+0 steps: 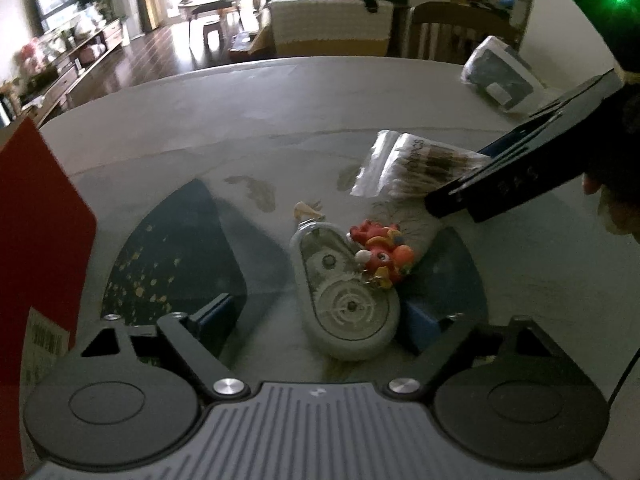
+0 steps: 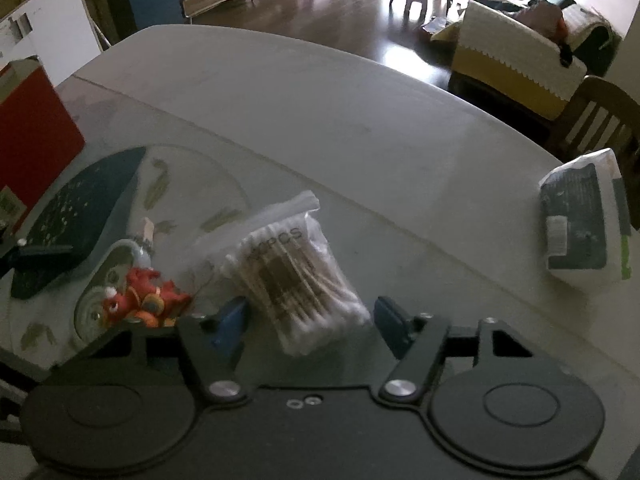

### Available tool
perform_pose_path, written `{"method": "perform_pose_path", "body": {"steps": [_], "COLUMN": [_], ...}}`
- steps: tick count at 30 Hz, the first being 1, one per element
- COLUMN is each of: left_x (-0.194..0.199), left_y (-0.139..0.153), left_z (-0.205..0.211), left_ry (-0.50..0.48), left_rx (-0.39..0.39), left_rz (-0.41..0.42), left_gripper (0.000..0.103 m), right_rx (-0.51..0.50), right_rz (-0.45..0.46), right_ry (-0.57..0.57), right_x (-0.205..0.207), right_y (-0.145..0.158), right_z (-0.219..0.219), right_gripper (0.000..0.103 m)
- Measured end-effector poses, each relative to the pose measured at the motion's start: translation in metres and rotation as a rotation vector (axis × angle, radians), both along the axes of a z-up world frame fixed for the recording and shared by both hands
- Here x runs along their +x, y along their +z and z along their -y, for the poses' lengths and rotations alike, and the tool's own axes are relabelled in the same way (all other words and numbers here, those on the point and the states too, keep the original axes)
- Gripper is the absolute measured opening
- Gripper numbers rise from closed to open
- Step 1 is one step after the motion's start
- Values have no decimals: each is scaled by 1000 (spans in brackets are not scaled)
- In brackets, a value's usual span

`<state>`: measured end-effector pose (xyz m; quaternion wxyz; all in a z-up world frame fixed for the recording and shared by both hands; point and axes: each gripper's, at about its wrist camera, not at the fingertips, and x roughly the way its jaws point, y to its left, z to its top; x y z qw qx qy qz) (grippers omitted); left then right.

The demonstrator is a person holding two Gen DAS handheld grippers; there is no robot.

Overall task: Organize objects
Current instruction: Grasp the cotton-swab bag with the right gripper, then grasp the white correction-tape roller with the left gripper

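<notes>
Both grippers spread wide over small clutter on the table, nothing grasped yet.

The table (image 2: 320,112) carries a red box (image 2: 32,136) at the far left and a wrapped pack (image 2: 580,224) at the far right. Between them, near the right gripper (image 2: 312,328), lies the swab bag (image 2: 296,280): light, soft and slippery in its plastic, likely best pinched across the fat bundle, not the loose flap; its pads flank the bag's near end, apart from it. The tape dispenser (image 1: 344,300) sits between the released fingers of the left gripper (image 1: 320,324): rigid, light, smooth-shelled, best squeezed across its flat sides. The red toy (image 1: 380,252) rests against its right edge: small, knobbly, probably liable to roll.
</notes>
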<state>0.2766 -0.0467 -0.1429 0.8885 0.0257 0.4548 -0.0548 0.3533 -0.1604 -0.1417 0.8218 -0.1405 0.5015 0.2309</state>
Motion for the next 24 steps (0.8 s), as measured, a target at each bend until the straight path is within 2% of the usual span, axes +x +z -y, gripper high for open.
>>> {"method": "perform_pose_path", "body": {"steps": [3,4,5,9,18,24], "left_x": [2,2,2,1,-32,-66], "left_y": [3,4,5,6,10,17], "left_z": [4,4,5,4,-3,-15], "left_ry": [-29,-35,-40,-42,-46,-47], "left_rx": [-2,-4,-5,-20,-33,-72], "left_rz": [10,12,12,-1,-62,-80], "left_gripper": [70,59,54,54,54,54], "right_rx": [-2,0,2,12,80,136], "right_rz": [6,7,10,28,-31,-75], "right_ry": [1,0,-3,-25,-102,-175], "right_x": [-4,-5,-7,-17,-70,-115], "right_y": [2,3,4,7,9,14], "right_z": [0,0,1,5,22,30], "right_gripper": [52,51,49,41,36,35]}}
